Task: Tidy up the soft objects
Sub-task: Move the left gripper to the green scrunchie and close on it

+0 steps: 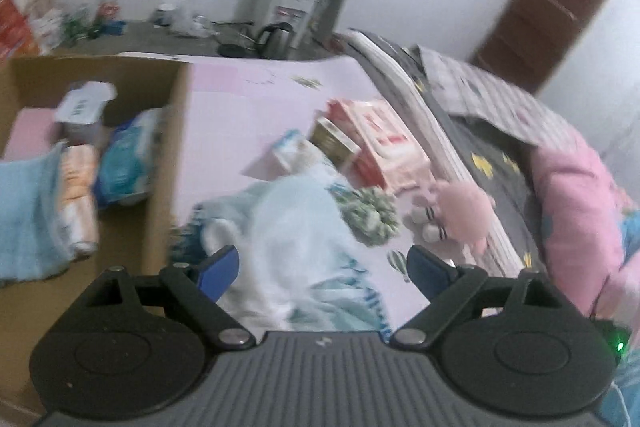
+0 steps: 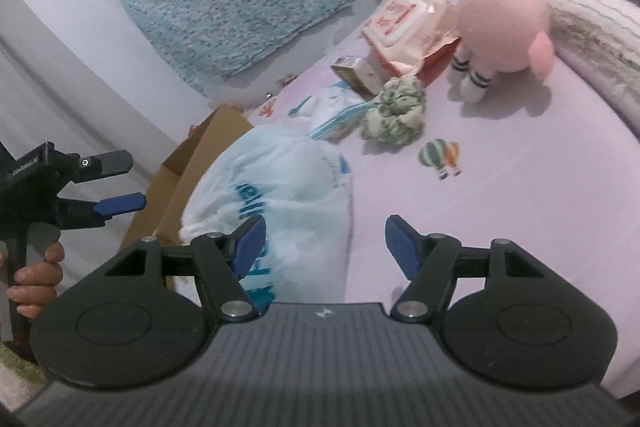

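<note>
Sorting looks partly done. On the far left in the left wrist view, the cardboard box (image 1: 168,163) already holds a light blue cloth (image 1: 24,215), an orange-and-white soft pack (image 1: 78,199), a blue-and-white pack (image 1: 128,163) and a white-labelled item (image 1: 84,107). Just right of the box, on the pink bedsheet (image 1: 240,115), a white plastic bag with blue print (image 1: 296,239) lies close in front of the left gripper (image 1: 322,269), whose jaws are spread wide with nothing pinched. Further right wait a small blue-and-white packet (image 1: 290,149), an olive carton (image 1: 334,143), a red-and-pink wipes pack (image 1: 384,143), a green-and-white scrunchie (image 1: 370,213) and a pink plush toy (image 1: 460,215), with bedding at the far right.

From the right wrist view, the same bag (image 2: 288,195) sits beside the box, and the right gripper (image 2: 324,245) hangs over the bag's edge and bare sheet, jaws apart and empty. By my reading, roughly half the pile remains to be boxed, the bag likely first.
</note>
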### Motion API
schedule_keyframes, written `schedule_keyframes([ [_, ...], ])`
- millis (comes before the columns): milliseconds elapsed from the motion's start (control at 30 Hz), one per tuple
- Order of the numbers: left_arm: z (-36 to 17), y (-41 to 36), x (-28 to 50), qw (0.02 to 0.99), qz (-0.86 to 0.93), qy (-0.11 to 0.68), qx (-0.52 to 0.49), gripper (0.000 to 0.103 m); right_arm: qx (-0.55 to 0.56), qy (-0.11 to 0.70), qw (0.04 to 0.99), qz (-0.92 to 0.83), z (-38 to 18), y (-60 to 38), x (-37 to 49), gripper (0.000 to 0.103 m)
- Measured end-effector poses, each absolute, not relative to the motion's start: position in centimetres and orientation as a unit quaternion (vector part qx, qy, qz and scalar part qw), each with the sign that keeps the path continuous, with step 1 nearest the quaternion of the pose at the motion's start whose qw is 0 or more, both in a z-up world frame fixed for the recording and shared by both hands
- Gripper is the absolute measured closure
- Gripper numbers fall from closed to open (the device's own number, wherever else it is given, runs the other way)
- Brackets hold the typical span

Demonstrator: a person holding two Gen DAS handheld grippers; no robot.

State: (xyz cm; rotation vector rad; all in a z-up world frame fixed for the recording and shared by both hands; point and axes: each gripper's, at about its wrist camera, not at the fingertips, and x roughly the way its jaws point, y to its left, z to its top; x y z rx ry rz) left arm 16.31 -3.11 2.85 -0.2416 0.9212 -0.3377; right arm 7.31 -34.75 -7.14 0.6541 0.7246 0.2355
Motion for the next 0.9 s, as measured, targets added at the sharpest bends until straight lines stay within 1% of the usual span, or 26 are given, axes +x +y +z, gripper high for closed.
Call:
schedule_keyframes([
  [200,1.4,-8.4,19.2,0.857,-0.191,0.471,-0.087,0.011,0.298,0.340,0.886,0.100,-8.2,-35.2,8.4,0.037],
  [300,0.4,-11.3,21.8,0.839,-0.199,0.502,-0.076,0.011,0.303,0.342,0.884,0.097,-9.3,-35.3,9.0,0.037],
  [433,-1.8,-14.6,26.0,0.805,-0.188,0.555,-0.096,0.011,0.295,0.338,0.889,0.092,-9.8,-35.4,9.7,0.037],
  [567,-4.5,-17.7,29.7,0.783,-0.159,0.591,-0.110,0.011,0.296,0.334,0.890,0.092,-10.1,-36.2,10.3,0.037],
  [633,-5.9,-18.8,31.2,0.778,-0.142,0.601,-0.111,0.011,0.296,0.333,0.891,0.089,-10.2,-36.7,10.4,0.037],
  [800,-8.9,-20.8,34.0,0.781,-0.095,0.612,-0.076,0.011,0.301,0.331,0.891,0.083,-10.5,-37.9,10.4,0.037],
  [900,-9.9,-20.8,34.8,0.777,-0.086,0.618,-0.080,0.015,0.304,0.329,0.890,0.080,-10.7,-38.5,10.3,0.037],
])
